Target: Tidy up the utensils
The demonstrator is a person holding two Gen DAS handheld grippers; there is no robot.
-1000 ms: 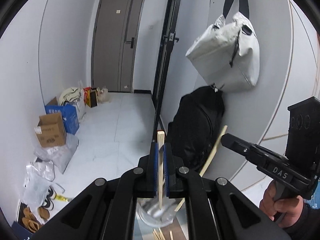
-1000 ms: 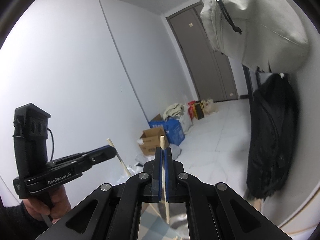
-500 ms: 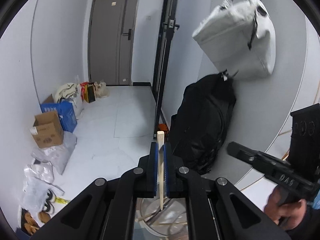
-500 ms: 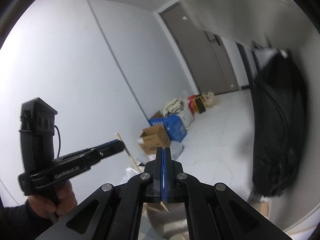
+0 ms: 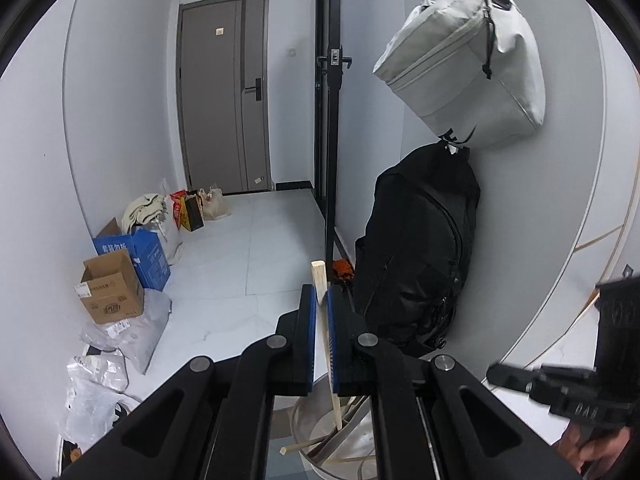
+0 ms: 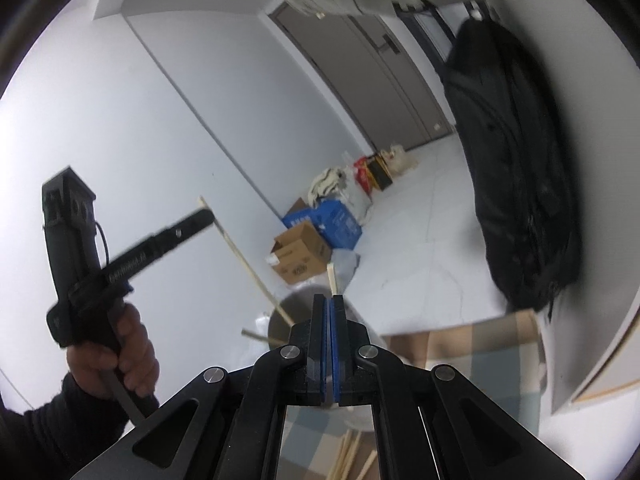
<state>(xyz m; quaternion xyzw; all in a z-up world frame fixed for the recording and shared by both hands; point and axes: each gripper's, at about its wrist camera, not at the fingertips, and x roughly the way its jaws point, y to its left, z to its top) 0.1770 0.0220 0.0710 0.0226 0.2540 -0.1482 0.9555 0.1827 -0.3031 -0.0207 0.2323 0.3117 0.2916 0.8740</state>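
Observation:
My left gripper (image 5: 319,300) is shut on a pale wooden chopstick (image 5: 320,280). The stick slants down into a round container (image 5: 297,416) that holds several other sticks. From the right wrist view, the same left gripper (image 6: 206,218) and its chopstick (image 6: 248,264) reach to the container's rim (image 6: 280,314). My right gripper (image 6: 330,304) is shut on a second chopstick (image 6: 332,276), whose top pokes above the pads just over the container. Its lower end is hidden. The right gripper (image 5: 494,372) shows blurred at the lower right of the left wrist view.
Several loose chopsticks (image 6: 348,456) lie on a checkered cloth (image 6: 480,368) below the right gripper. A black backpack (image 5: 420,264) leans on the wall under a hanging grey bag (image 5: 464,56). Cardboard boxes (image 5: 110,288) and plastic bags sit on the floor to the left.
The right gripper has sunk and rolled, and the container has come into its view. The left gripper has lowered a little, so its chopstick now reaches into the container.

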